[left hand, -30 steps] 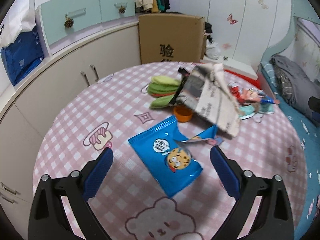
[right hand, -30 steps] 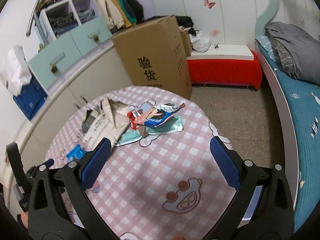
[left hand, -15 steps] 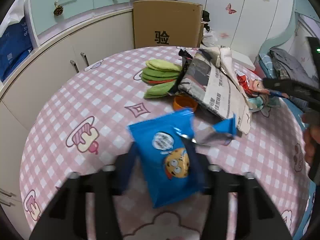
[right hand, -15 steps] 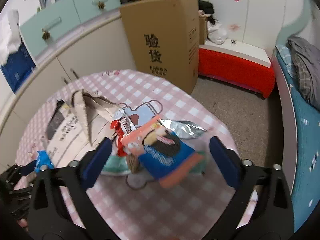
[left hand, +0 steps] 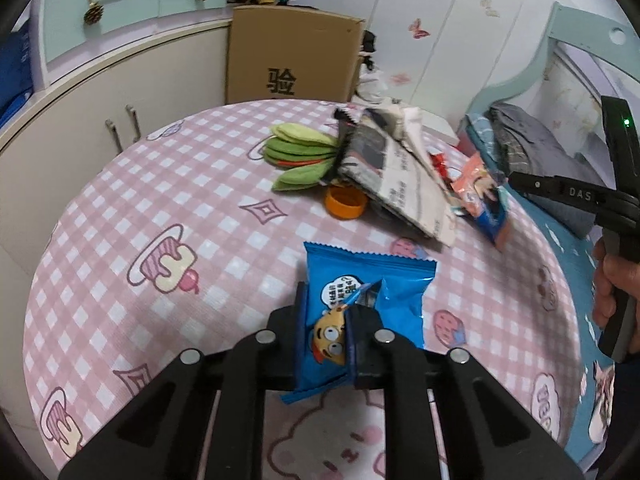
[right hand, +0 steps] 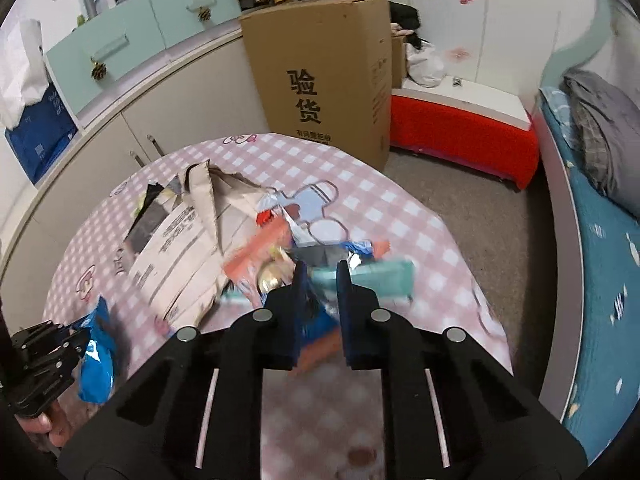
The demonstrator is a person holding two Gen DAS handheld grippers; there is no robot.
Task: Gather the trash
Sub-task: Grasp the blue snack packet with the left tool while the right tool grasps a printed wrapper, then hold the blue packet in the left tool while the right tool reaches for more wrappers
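Observation:
My left gripper (left hand: 326, 312) is shut on a blue snack packet (left hand: 384, 280) with a cartoon face, held just above the pink checked round table (left hand: 160, 200). The packet also shows in the right wrist view (right hand: 96, 356). My right gripper (right hand: 320, 280) is shut on a bundle of snack wrappers (right hand: 256, 260), orange, blue, silver and teal, at the table's right side. The same wrappers show in the left wrist view (left hand: 480, 196). A folded newspaper (left hand: 396, 168) lies in the middle of the table.
Green felt leaf pieces (left hand: 300, 152) and an orange lid (left hand: 346, 204) lie beside the newspaper. A cardboard box (right hand: 324, 68) stands behind the table. A curved cabinet (left hand: 120, 92) is on the left. A bed (right hand: 600, 200) is on the right, and a red bench (right hand: 460, 136) behind.
Both grippers were open one second ago. The left one has shut on the blue packet and lifted it. The right one has moved in and shut on the wrapper pile.

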